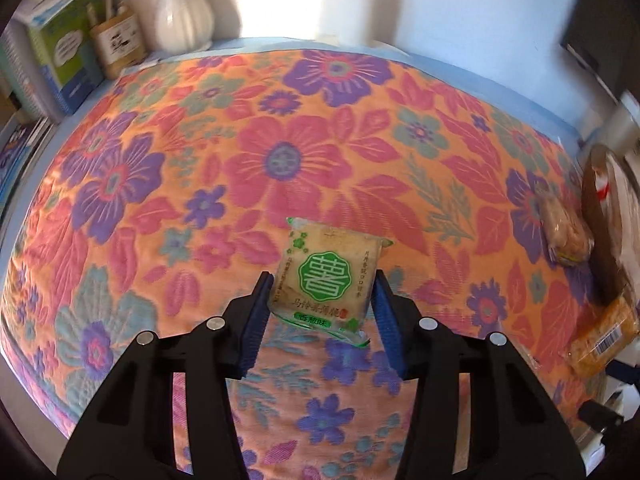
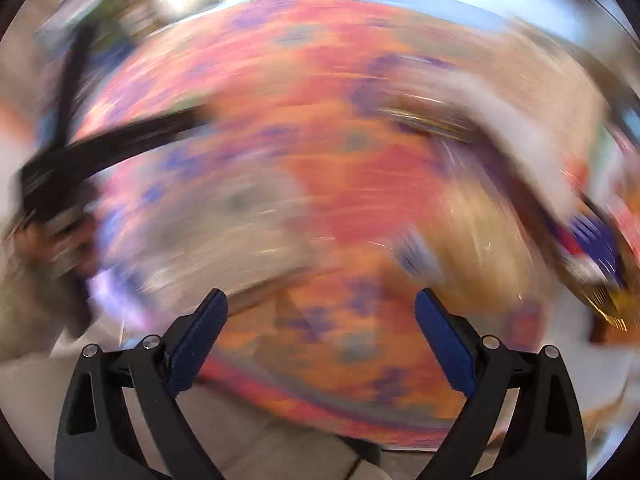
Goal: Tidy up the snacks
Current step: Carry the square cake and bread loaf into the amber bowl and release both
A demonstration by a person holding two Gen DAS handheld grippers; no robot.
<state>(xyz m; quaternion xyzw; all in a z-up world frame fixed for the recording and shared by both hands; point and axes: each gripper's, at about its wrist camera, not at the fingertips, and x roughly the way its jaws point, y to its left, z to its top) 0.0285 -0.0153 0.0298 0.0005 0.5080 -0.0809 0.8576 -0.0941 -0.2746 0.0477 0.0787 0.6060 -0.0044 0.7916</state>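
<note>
While the left gripper (image 1: pixel 322 294) brackets a green-labelled snack packet (image 1: pixel 328 280) on the floral cloth (image 1: pixel 280 128), its pads sit at the packet's sides, contact unclear. Right gripper (image 2: pixel 320 332) gapes wide, empty, over blur.

Floral cloth (image 1: pixel 280 128) w/ green-label snack pkt (image 1: pixel 326 276), wrapped snack (image 1: pixel 566 236) by right edge
</note>
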